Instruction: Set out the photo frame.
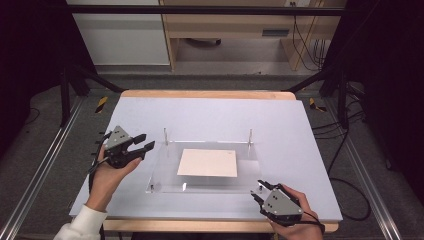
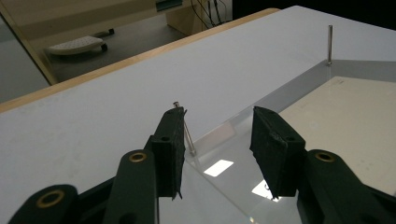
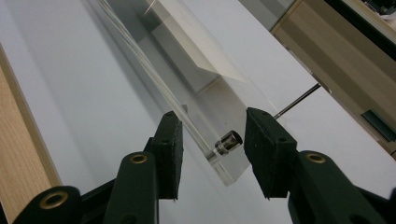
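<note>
A clear acrylic plate (image 1: 165, 167) lies on the pale table with a cream sheet (image 1: 207, 162) on its middle. Thin metal pins (image 1: 165, 135) stand upright at its two back corners. My left gripper (image 1: 145, 141) hovers open just off the plate's left edge; in the left gripper view its jaws frame the near pin (image 2: 187, 135) and the plate's corner (image 2: 224, 135), touching neither. My right gripper (image 1: 256, 190) sits at the plate's front right corner. Its open jaws straddle that corner (image 3: 224, 107) and a small metal stud (image 3: 228, 141), with gaps on both sides.
The pale tabletop (image 1: 300, 130) has a wooden rim along its back and front. Black frame bars and cables run along both sides on the floor. A wooden desk (image 1: 225, 25) stands beyond the table. Bare tabletop surrounds the plate.
</note>
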